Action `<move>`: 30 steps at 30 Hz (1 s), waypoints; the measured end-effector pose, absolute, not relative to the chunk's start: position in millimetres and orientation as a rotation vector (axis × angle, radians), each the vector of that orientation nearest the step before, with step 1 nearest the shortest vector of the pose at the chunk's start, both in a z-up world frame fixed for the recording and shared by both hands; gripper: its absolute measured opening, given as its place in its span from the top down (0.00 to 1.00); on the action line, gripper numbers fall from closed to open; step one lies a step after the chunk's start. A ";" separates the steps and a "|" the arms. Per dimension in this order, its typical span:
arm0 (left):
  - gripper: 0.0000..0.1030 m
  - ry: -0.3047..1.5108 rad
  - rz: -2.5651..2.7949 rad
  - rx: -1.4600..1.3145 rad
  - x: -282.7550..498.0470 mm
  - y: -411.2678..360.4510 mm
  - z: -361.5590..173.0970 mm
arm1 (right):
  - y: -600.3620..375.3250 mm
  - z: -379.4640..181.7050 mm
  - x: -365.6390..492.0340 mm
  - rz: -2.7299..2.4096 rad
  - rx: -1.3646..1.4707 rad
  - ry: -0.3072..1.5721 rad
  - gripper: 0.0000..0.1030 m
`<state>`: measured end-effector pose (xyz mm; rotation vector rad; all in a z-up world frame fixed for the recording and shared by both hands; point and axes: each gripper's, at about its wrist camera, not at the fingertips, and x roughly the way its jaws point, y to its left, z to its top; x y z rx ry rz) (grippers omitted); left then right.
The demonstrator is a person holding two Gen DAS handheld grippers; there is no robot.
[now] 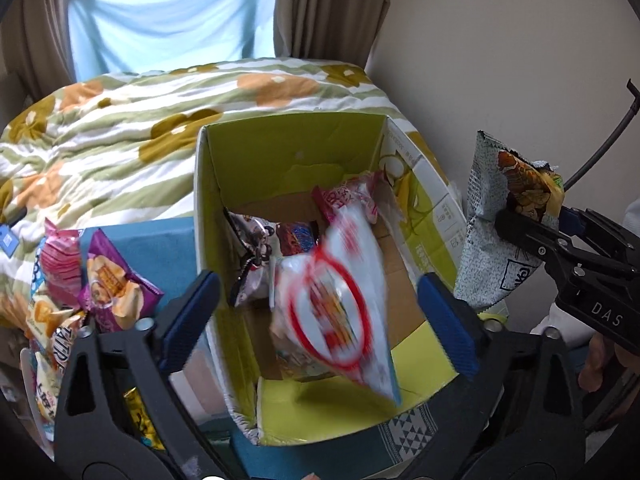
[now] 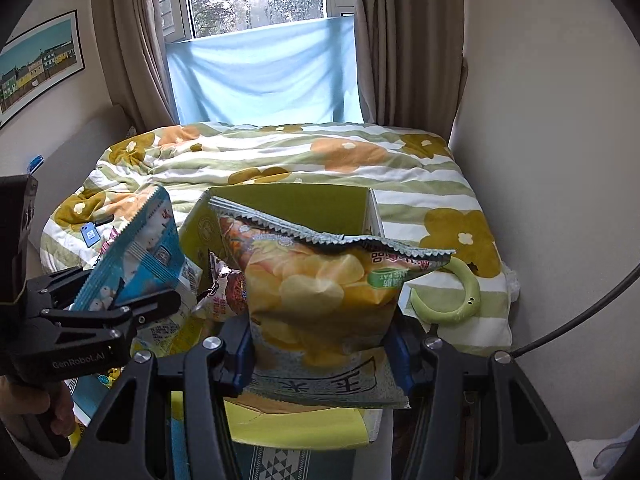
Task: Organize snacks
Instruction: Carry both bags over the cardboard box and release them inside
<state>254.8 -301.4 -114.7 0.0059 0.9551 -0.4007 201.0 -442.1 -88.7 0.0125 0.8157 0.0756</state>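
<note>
Your white-and-red snack bag sits motion-blurred over the open green cardboard box, between your left gripper fingers, which stand wide apart with neither blue pad touching it in the left wrist view. In the right wrist view that gripper looks closed around a blue-and-white bag; whether that's the same bag, can't tell. Inside the box lie a pink-and-white packet at the far side and a dark packet at the left. Your right gripper is clamped on the lower part of a yellow chip bag, held upright just right of the box, above its near edge. A pile of snack packets lies left of the box. Floral duvet behind, with a green ring on it at right.
</note>
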 end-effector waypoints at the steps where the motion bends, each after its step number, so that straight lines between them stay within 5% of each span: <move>1: 0.00 0.947 -0.415 0.000 252.5 -300.2 -112.5 | -443.3 -91.1 201.4 0.075 0.017 0.819 0.51; 26: 0.00 0.955 -0.274 -0.055 246.2 -251.0 -107.7 | -434.8 -115.0 272.2 0.137 0.035 0.911 0.51; 29: 0.00 0.967 -0.251 -0.061 244.4 -247.5 -112.2 | -436.5 -123.5 282.7 0.139 0.056 0.918 0.46; 30: 0.00 0.970 -0.245 -0.065 243.6 -246.6 -113.4 | -437.7 -126.2 284.3 0.136 0.066 0.917 0.34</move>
